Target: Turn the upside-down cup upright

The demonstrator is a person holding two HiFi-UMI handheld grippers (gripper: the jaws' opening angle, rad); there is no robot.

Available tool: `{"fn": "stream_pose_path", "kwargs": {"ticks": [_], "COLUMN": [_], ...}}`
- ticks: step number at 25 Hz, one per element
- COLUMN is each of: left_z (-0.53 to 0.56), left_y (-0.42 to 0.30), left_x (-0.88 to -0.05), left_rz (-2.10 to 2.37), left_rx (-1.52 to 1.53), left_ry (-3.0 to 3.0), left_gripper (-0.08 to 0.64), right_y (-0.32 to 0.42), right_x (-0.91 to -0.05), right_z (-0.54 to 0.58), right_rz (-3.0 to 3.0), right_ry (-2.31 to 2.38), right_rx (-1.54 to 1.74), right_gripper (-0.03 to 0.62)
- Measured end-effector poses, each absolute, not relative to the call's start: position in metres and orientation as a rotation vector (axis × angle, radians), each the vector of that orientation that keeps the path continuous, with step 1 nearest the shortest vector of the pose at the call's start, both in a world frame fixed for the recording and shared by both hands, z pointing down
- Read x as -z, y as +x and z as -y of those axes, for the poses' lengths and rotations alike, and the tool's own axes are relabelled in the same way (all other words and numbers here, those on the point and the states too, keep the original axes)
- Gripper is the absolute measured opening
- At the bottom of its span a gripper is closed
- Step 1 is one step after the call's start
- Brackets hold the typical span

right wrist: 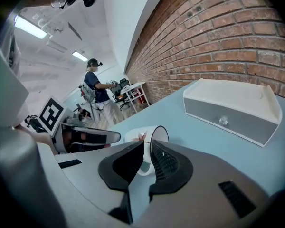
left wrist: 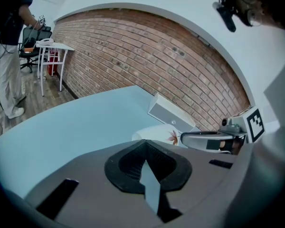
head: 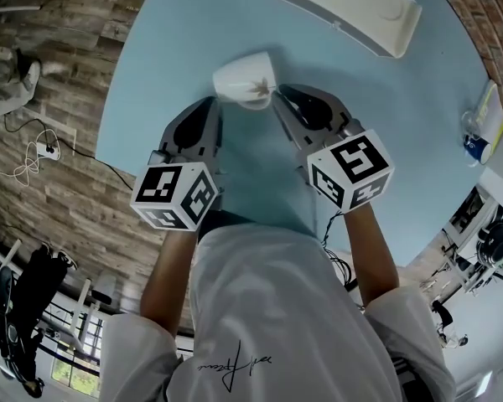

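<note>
Round blue table (head: 386,141), brick wall (right wrist: 218,37) behind it, wood floor (head: 59,82) around it. White box (head: 352,7) with a small knob on its front sits at the far side of the table. A person (right wrist: 96,95) stands far off by a white desk.

Both grippers are over the near-middle of the table, side by side and close. Left gripper (head: 211,105): pads meet at the tips, nothing between them, pointing at the table just left of the cup. Not touching the cup.

Right gripper (head: 278,99): jaws nearly together, a narrow gap only, clamped on the cup's handle (right wrist: 143,167). The white handle loop sits between the two black pads.

White cup (head: 245,80) with a brown leaf print is at the right gripper's tips, ahead of them and slightly to their left. It is tipped onto its side, neither upside down nor upright. Its dark-rimmed mouth faces the box side and its base faces the left gripper. The cup lies between the two grippers' tips, nearer the right one. Cannot tell if its side rests on the table or hangs just above it. Cup is well short of the box.
</note>
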State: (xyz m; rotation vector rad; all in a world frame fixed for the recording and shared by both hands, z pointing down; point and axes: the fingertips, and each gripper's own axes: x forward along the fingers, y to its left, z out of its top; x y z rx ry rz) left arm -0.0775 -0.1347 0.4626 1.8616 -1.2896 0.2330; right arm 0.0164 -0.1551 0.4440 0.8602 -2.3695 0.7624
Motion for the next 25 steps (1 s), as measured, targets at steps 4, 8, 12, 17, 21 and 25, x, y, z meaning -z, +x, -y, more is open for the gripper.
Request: {"fn": "stream_pose_path", "kwargs": {"ticks": [4,8,12,17,21,25], "left_z": [0.137,0.140,0.143,0.146,0.146,0.147], "left_y": [-0.076,-0.075,-0.078,-0.080,-0.080,-0.079], "left_x": [-0.465,-0.467,-0.468,-0.469,-0.468,-0.469], "left_rz": [1.283,1.272,1.265,1.260,1.251,1.250], "left_rx": [-0.233,-0.220,-0.189,-0.180,-0.177,-0.177], "left_ry": [1.851,1.839,1.821,1.821,1.822,1.823], "left_gripper": [0.009,0.008,0.009,0.009,0.009,0.009], "right_y": [0.016,0.015,0.012,0.009,0.009,0.009], "right_x": [-0.443,-0.445,-0.445,-0.445,-0.446,-0.448], "right_z": [0.159,0.160,0.161,0.161,0.160,0.159], "right_rz": [2.388,2.399,2.417,2.435,2.449,2.456], "right_ry": [0.847,0.817,0.778,0.736,0.716,0.705], "right_rx": [-0.780,-0.805,-0.830,-0.849,-0.918,-0.980], "right_gripper": [0.023,0.023,0.024,0.023,0.023,0.023]}}
